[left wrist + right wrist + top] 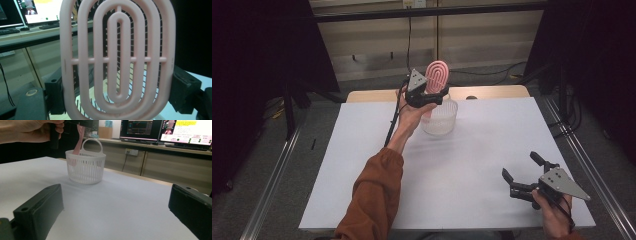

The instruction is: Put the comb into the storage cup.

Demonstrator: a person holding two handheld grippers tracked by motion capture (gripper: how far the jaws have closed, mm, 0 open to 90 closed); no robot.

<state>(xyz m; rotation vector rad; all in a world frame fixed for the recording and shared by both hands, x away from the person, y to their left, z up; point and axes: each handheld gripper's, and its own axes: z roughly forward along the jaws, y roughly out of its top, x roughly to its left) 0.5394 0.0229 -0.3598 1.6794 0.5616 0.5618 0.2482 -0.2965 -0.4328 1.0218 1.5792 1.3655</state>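
A pink hairbrush (437, 75) with a slotted oval head (117, 60) stands upright over a white slatted basket (440, 117) at the table's far middle. My left gripper (428, 95) is shut on the brush just below its head, jaws pressing both edges. In the right gripper view the brush's handle (79, 138) reaches down into the basket (86, 167). My right gripper (523, 173) rests open near the front right of the table, nothing between its jaws.
The white table (462, 165) has bare room between the basket and my right gripper. A wooden strip (492, 92) runs along its far edge. Monitors (160, 130) sit on a bench beyond the table.
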